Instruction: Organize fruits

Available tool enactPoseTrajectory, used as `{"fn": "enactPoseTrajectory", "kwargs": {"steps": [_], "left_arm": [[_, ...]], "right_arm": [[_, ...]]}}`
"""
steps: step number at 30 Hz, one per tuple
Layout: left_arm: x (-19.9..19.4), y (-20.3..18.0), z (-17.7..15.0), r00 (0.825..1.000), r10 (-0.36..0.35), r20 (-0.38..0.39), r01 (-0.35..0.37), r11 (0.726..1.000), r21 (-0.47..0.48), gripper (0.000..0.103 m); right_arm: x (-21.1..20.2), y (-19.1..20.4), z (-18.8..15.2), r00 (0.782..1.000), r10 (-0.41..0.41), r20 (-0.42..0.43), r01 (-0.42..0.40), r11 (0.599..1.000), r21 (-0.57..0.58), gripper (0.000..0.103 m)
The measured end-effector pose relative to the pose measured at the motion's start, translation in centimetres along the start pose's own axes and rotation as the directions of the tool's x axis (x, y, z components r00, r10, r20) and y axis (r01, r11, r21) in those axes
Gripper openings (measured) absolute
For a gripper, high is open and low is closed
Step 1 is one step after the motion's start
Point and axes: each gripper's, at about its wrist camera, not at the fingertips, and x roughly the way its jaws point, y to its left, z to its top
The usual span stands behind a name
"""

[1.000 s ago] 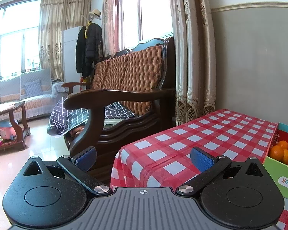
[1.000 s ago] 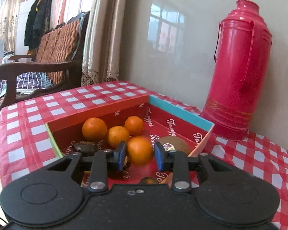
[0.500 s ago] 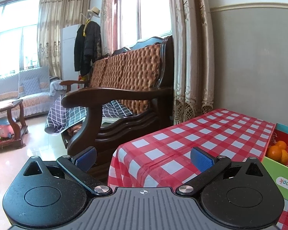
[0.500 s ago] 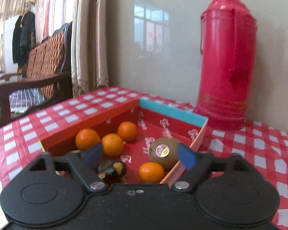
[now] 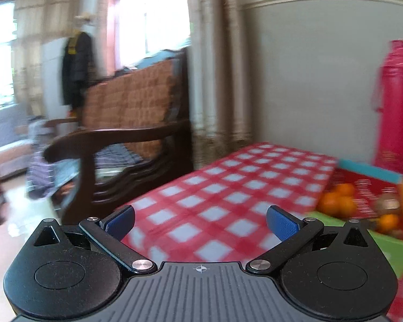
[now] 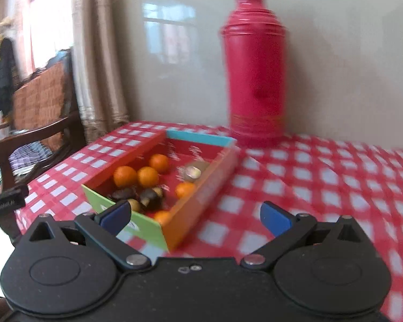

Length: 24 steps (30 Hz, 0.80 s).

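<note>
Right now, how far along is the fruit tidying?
Mostly done, it seems: the oranges, a stickered kiwi and some dark fruits lie inside the box. Nothing is in hand; the right tool and left tool are both open and empty. No loose fruit shows on the tablecloth.

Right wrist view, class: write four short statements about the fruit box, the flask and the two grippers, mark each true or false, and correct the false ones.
1. The right gripper is shut on an orange. False: its jaws are open and empty.
2. The red flask stands upright behind the box. True.
3. The kiwi lies outside the box on the tablecloth. False: it lies inside the box.
4. The left gripper is open. True.
</note>
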Motion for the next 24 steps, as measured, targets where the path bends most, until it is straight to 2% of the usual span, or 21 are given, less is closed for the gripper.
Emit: {"fn": "enactPoseTrajectory", "kwargs": {"steps": [2,6,9,13,18,20,24], "left_arm": [[-2.1,-1.0,1.3,0.998,-0.066,0.003,0.066,0.998,0.02,0.103],[-7.5,-2.2,3.4,0.984,-0.18,0.0,0.179,0.981,0.072,0.103],[-10.7,-2.1,4.3,0.965,-0.255,-0.062,0.259,0.963,0.077,0.103],[-14.0,-1.0,4.4,0.937,-0.321,-0.135,0.331,0.942,0.055,0.103],[-15.9,0.0,4.3,0.937,-0.324,-0.129,0.334,0.94,0.066,0.103],[-16.1,0.1,4.6,0.933,-0.335,-0.133,0.345,0.937,0.06,0.103],[-16.4,-0.1,5.0,0.935,-0.335,-0.113,0.344,0.937,0.066,0.103]], "right_arm": [[-2.2,-0.2,-0.4,0.998,-0.058,0.009,0.057,0.998,0.04,0.097],[-6.2,0.0,-0.5,0.993,-0.117,0.027,0.114,0.988,0.104,0.097],[-8.8,0.9,-0.9,0.988,-0.146,0.044,0.141,0.984,0.106,0.097],[-10.8,2.3,-1.7,0.977,-0.211,0.017,0.209,0.976,0.062,0.097],[-12.4,3.4,-2.3,0.971,-0.238,0.021,0.237,0.971,0.029,0.097],[-12.2,3.5,-2.1,0.971,-0.238,0.018,0.238,0.971,0.02,0.097],[-12.3,3.3,-2.0,0.971,-0.238,0.014,0.238,0.971,0.027,0.097]]}}
